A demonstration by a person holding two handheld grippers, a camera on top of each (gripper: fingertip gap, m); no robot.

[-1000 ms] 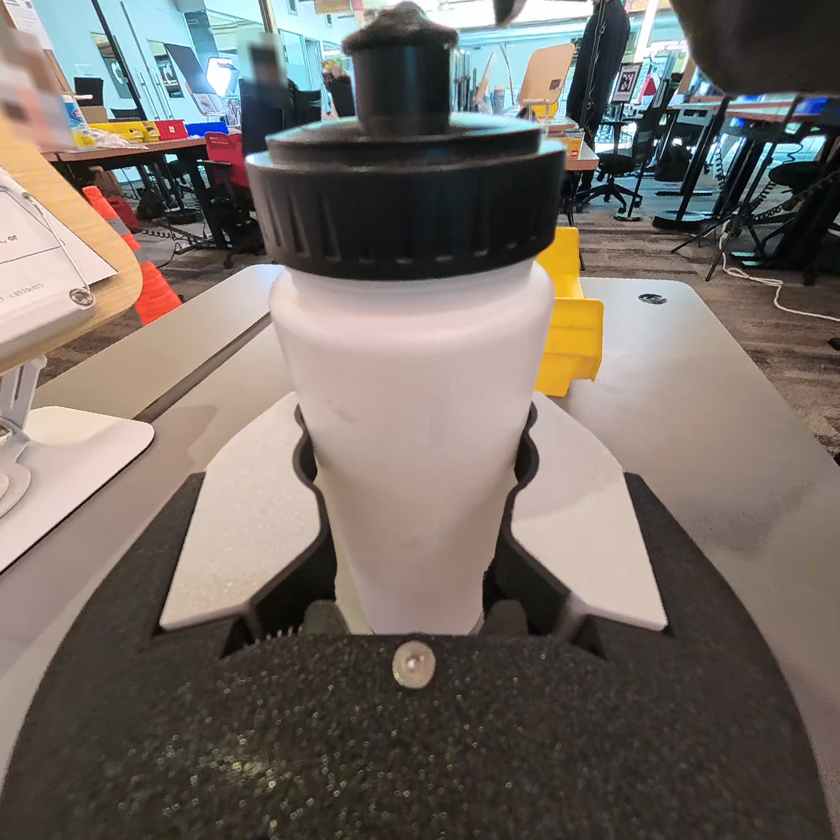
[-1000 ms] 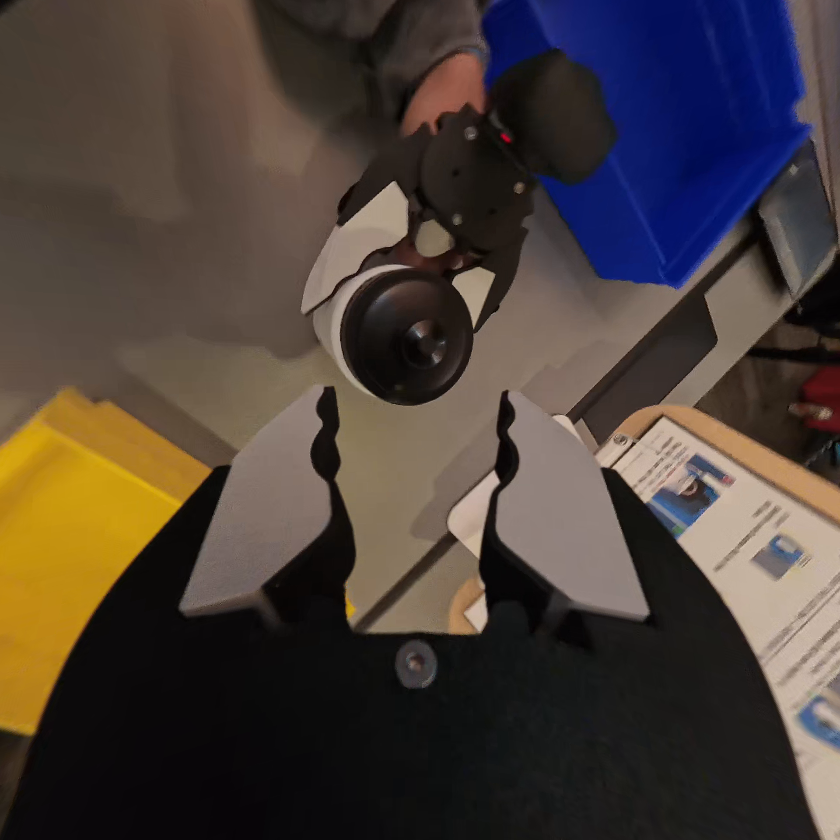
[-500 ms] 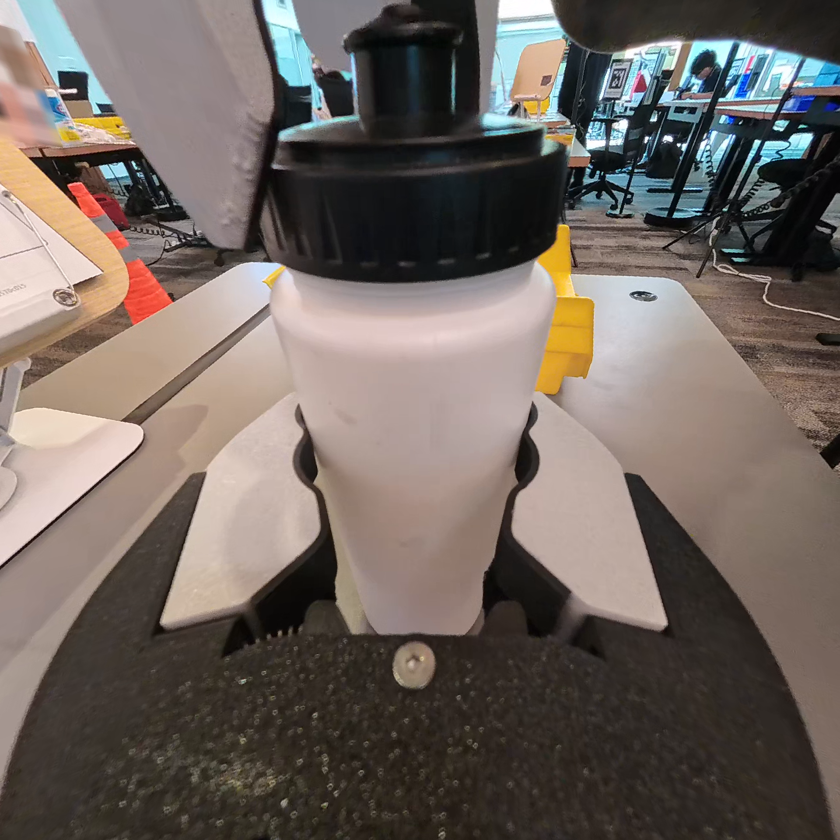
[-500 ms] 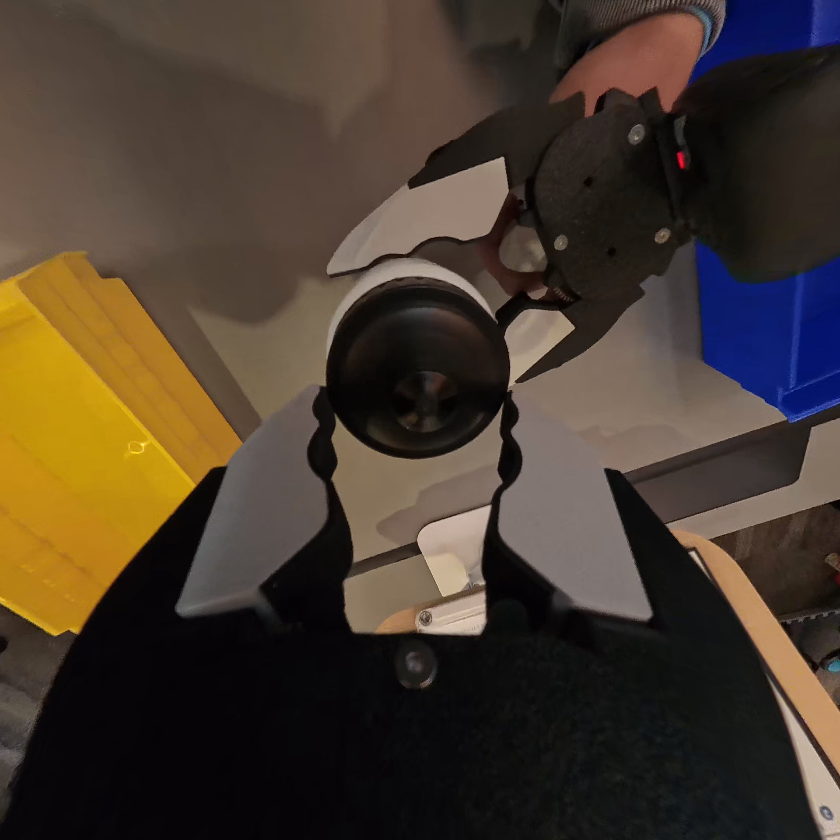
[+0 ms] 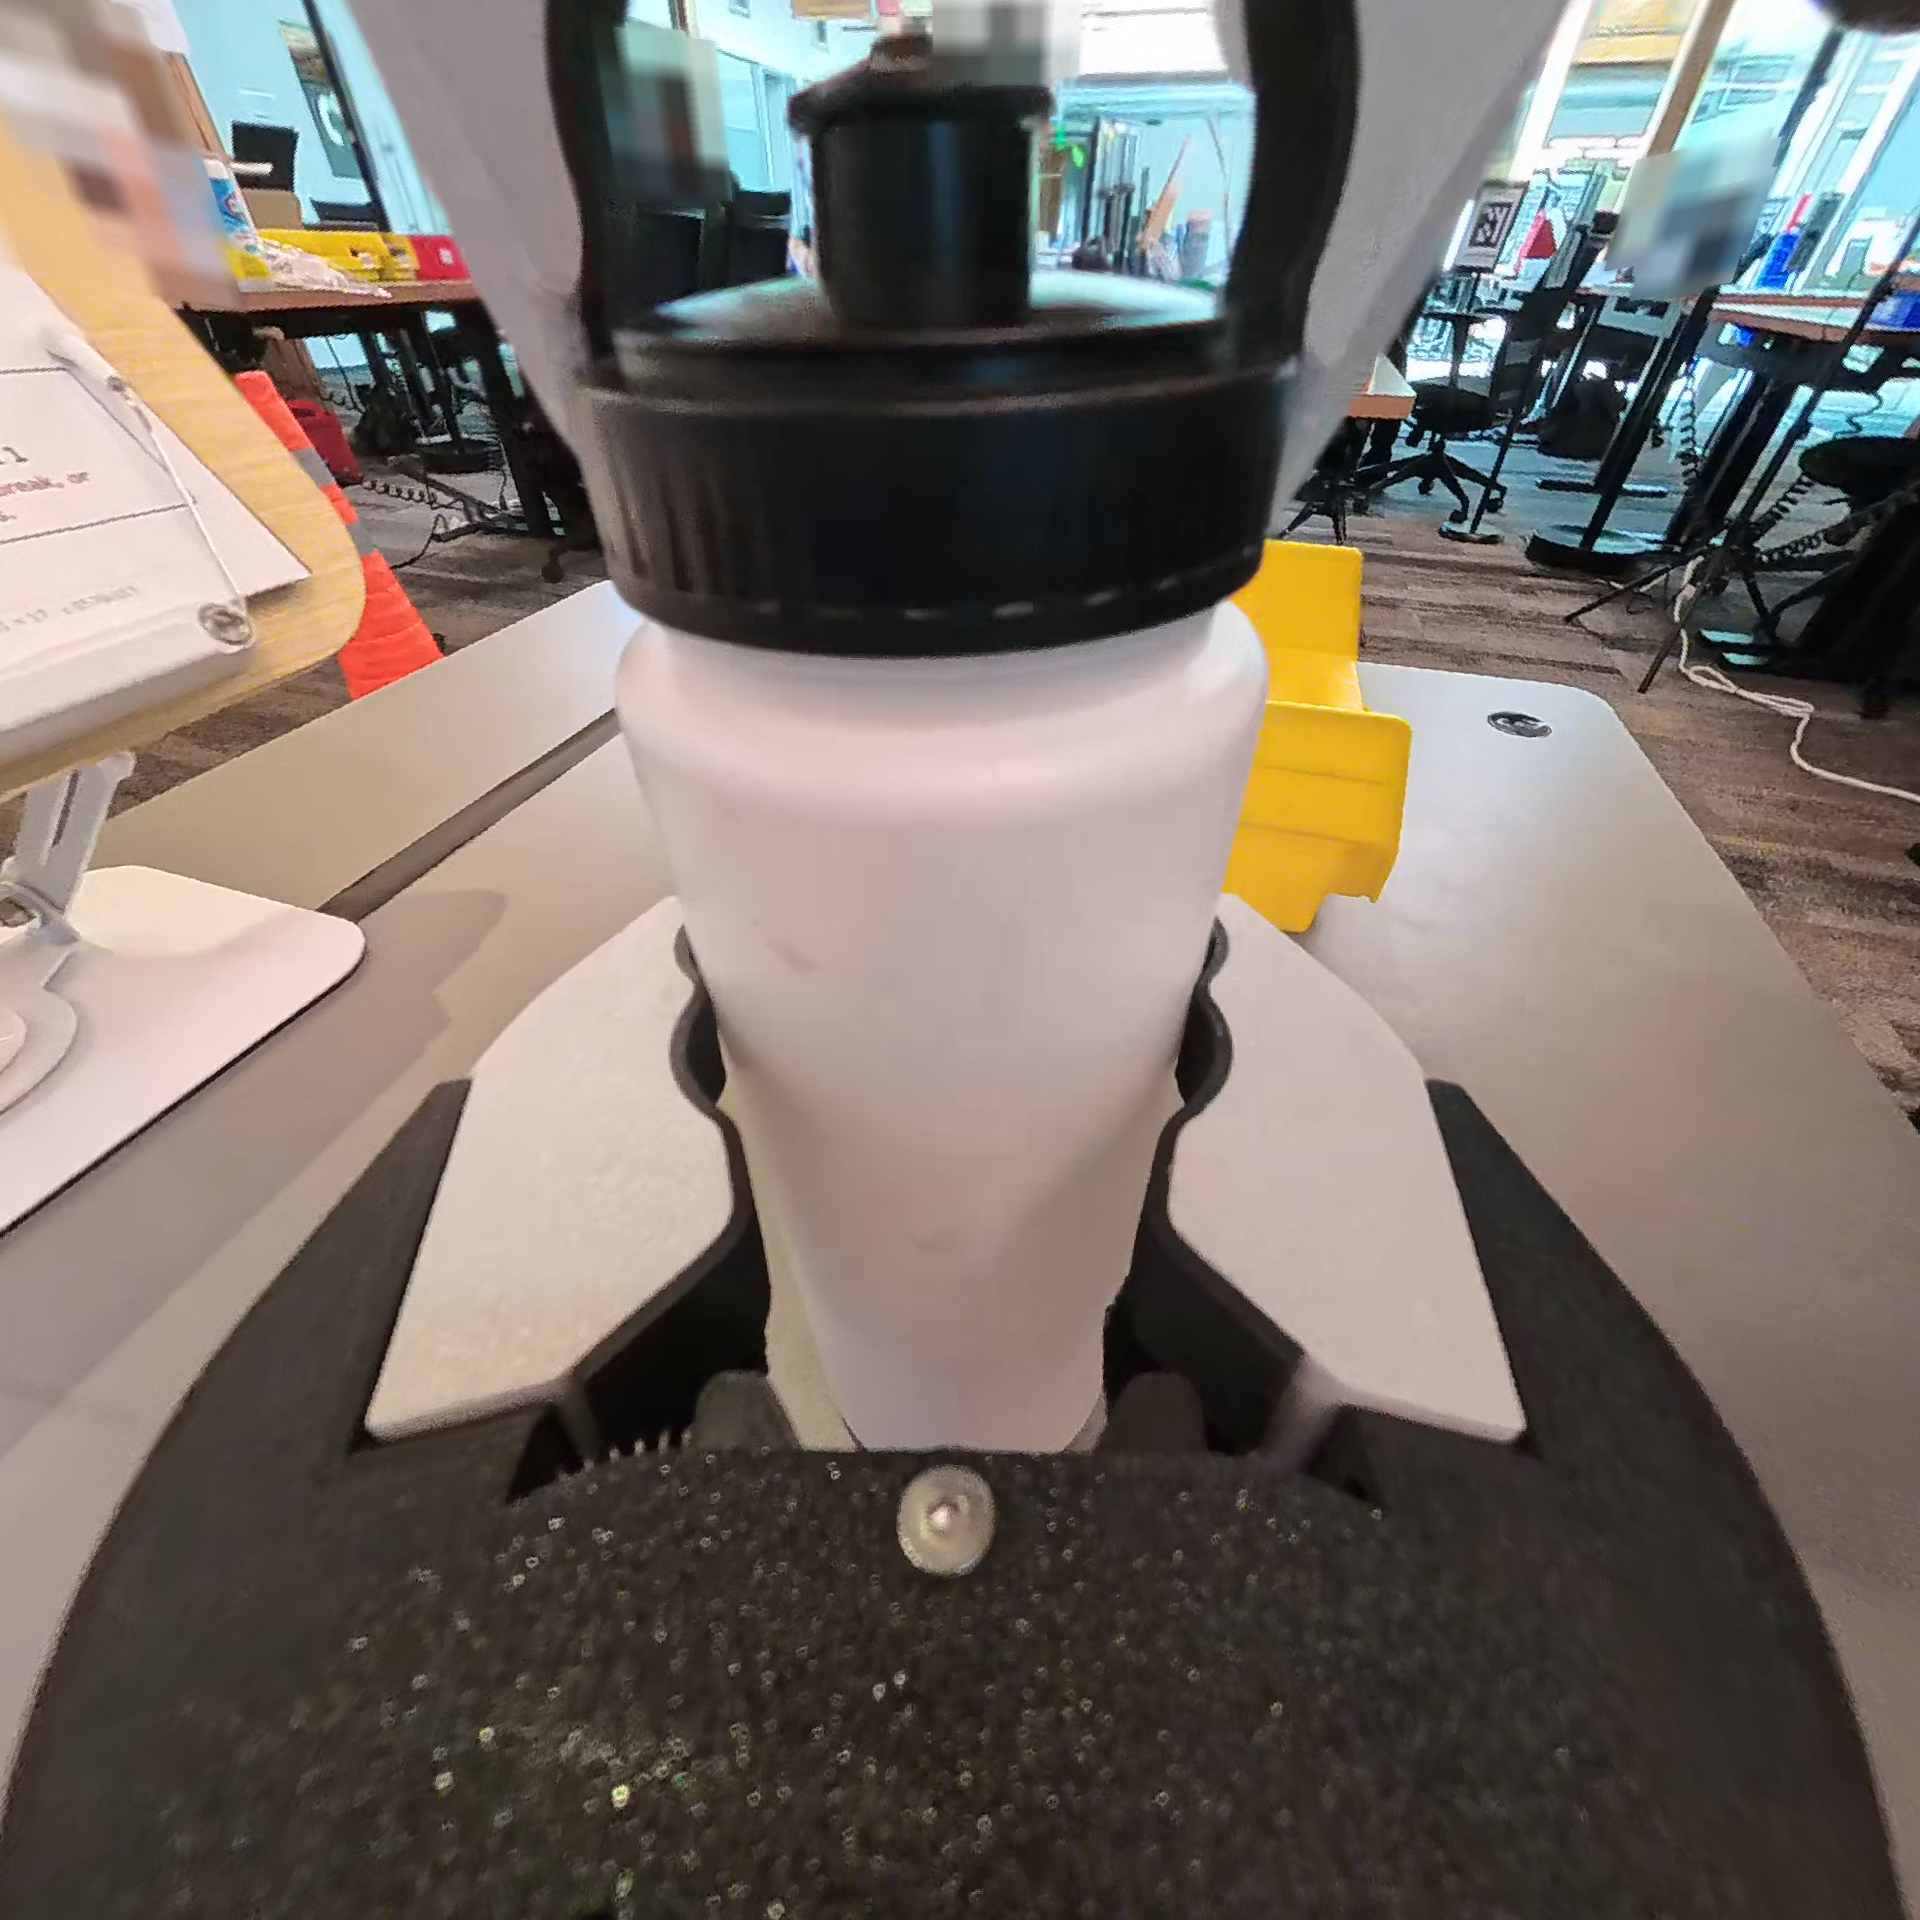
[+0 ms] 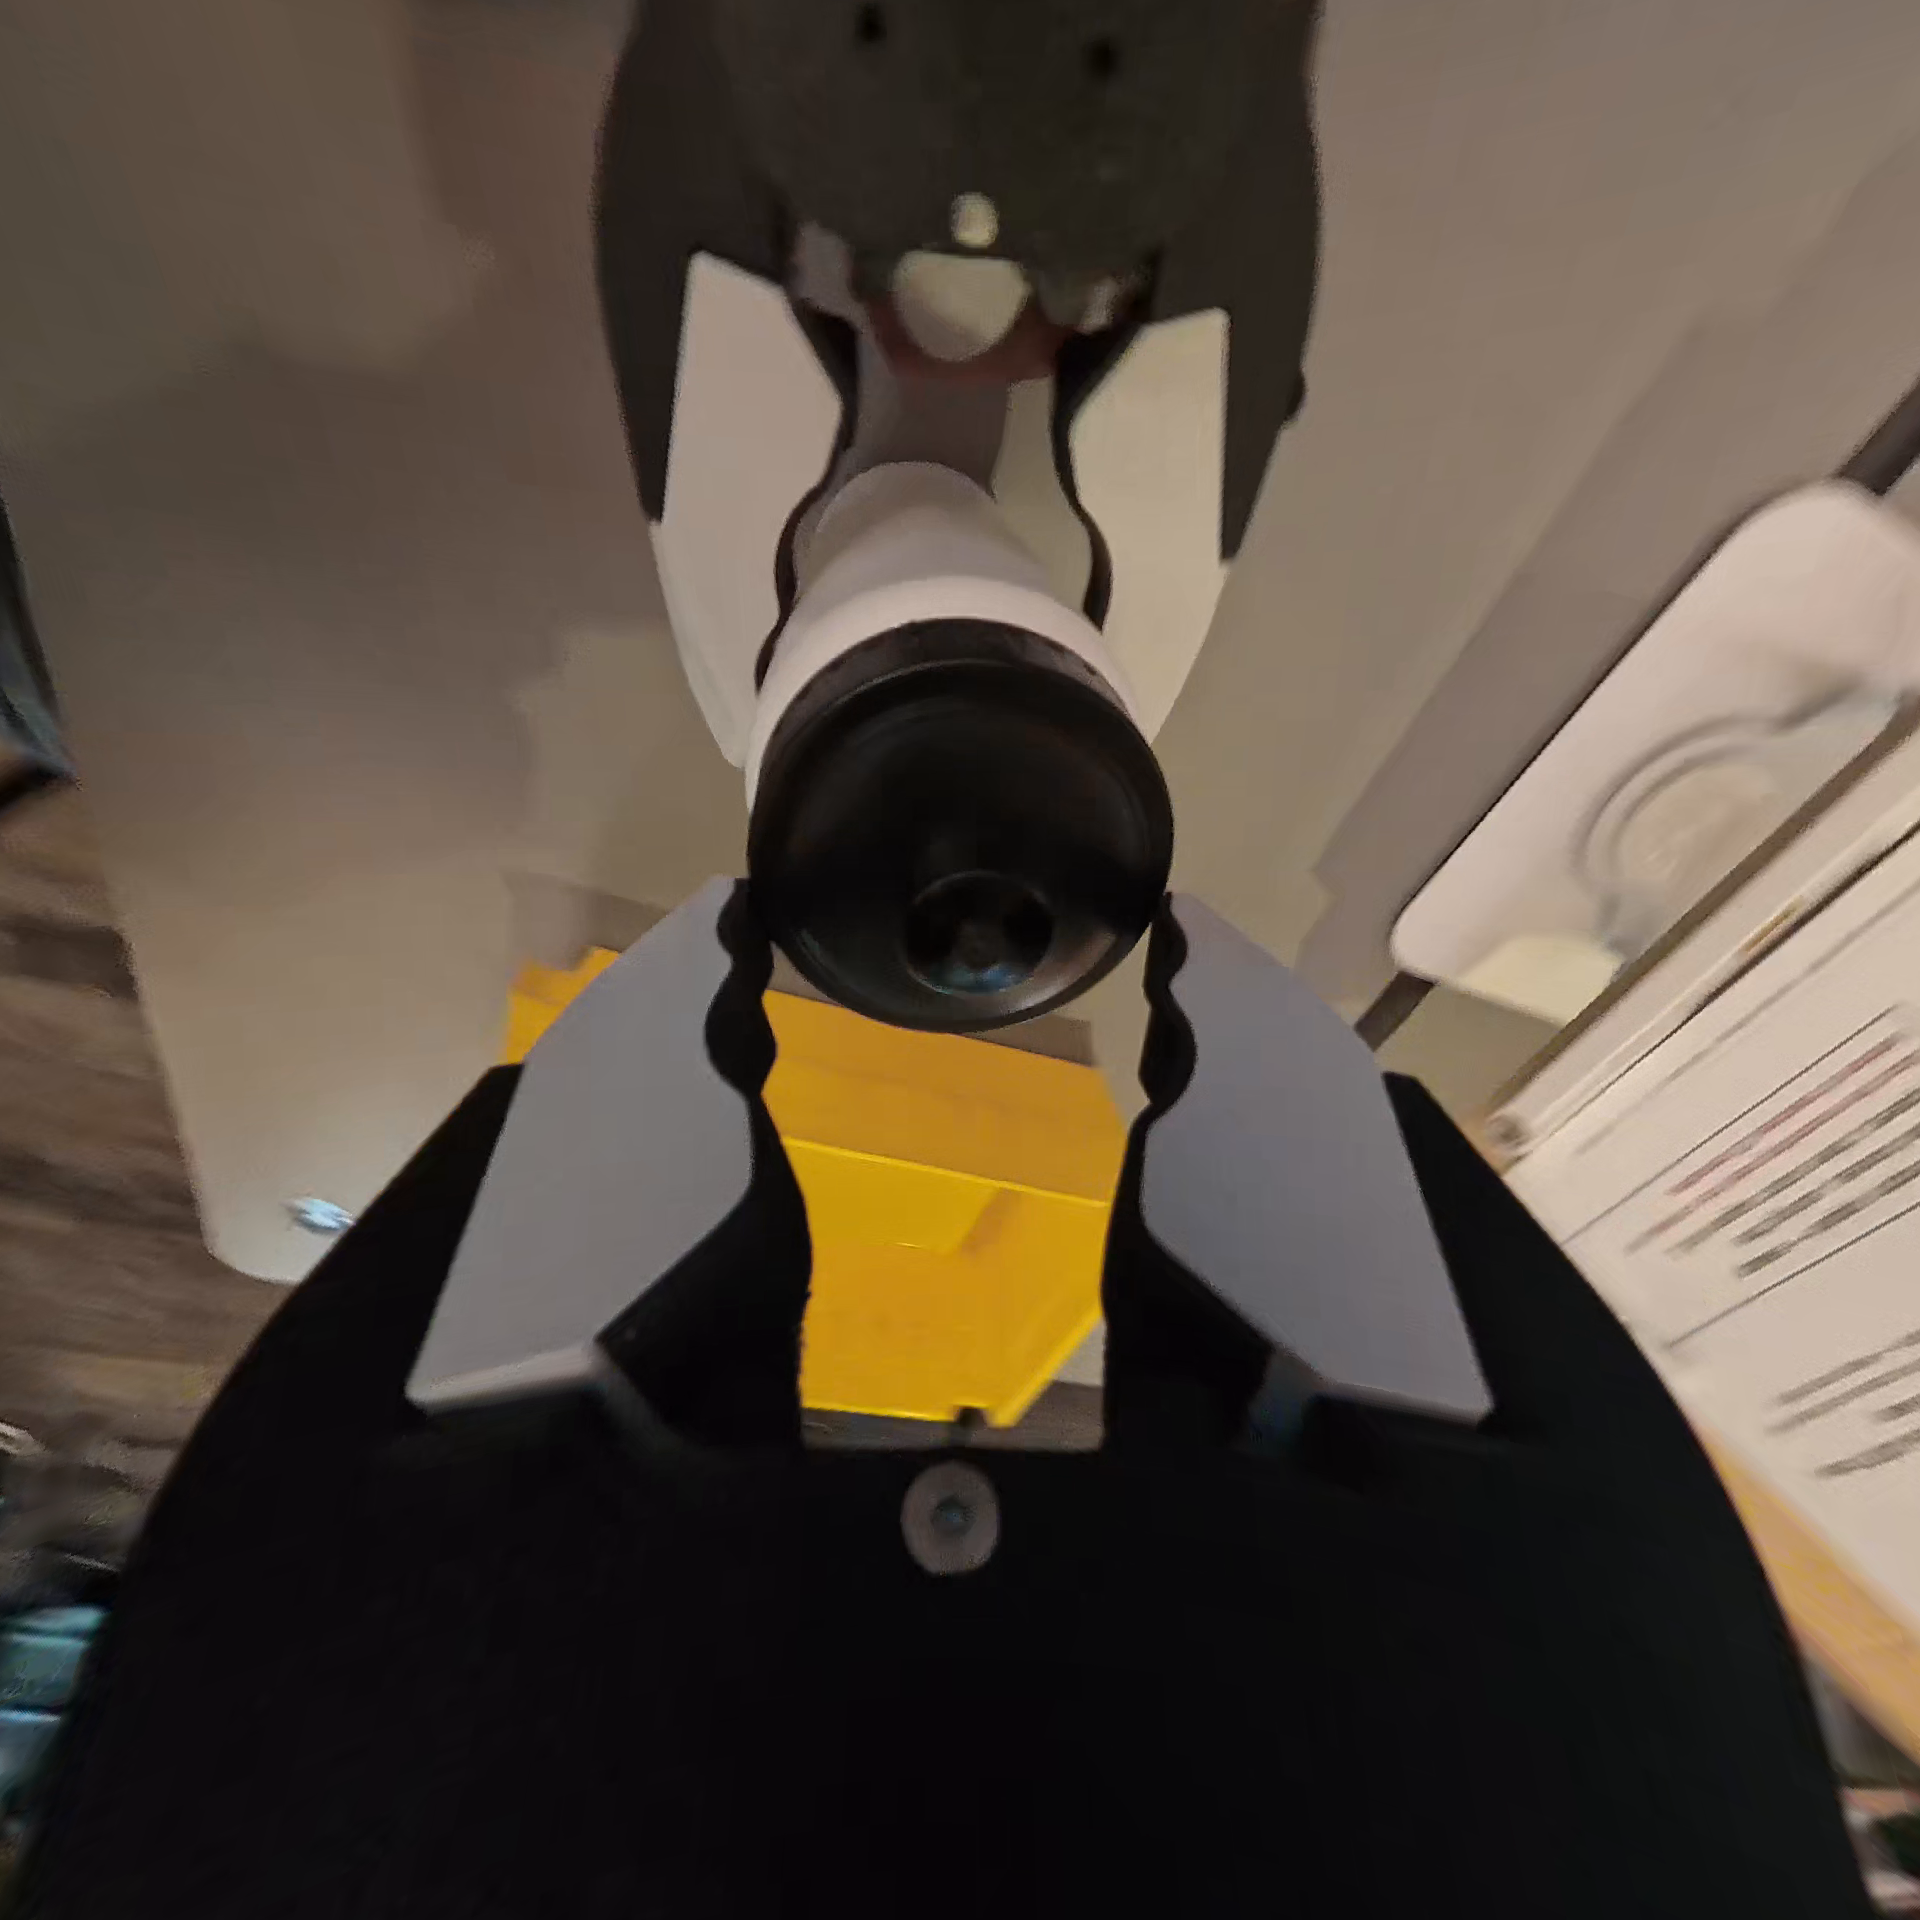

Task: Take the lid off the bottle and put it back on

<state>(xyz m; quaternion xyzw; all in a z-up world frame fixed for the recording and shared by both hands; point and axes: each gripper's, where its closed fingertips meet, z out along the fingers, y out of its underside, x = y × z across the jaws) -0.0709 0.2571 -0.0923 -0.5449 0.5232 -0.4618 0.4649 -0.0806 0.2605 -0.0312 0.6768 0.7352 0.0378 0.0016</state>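
A white bottle (image 5: 935, 935) with a black ribbed lid (image 5: 935, 499) and a spout stands upright in my left gripper (image 5: 951, 956), which is shut on its lower body. The right gripper's grey fingers (image 5: 468, 156) come down from above on both sides of the lid. In the right wrist view I look straight down on the lid (image 6: 956, 810). My right gripper (image 6: 948, 909) is open with its fingertips level with the lid's rim, one on each side. Whether they touch it is unclear. The left gripper (image 6: 940, 582) shows beyond, gripping the bottle (image 6: 935, 540).
A yellow bin (image 5: 1320, 748) sits on the grey table (image 5: 1558, 1039) just behind the bottle. It also shows under the right gripper (image 6: 935, 1195). A wooden board with papers (image 5: 104, 520) on a white-based stand (image 5: 156, 987) is at the left. Desks and chairs stand beyond.
My right gripper has moved in over the bottle and turned, so its open fingers now flank the lid. The left gripper has kept its hold on the bottle.
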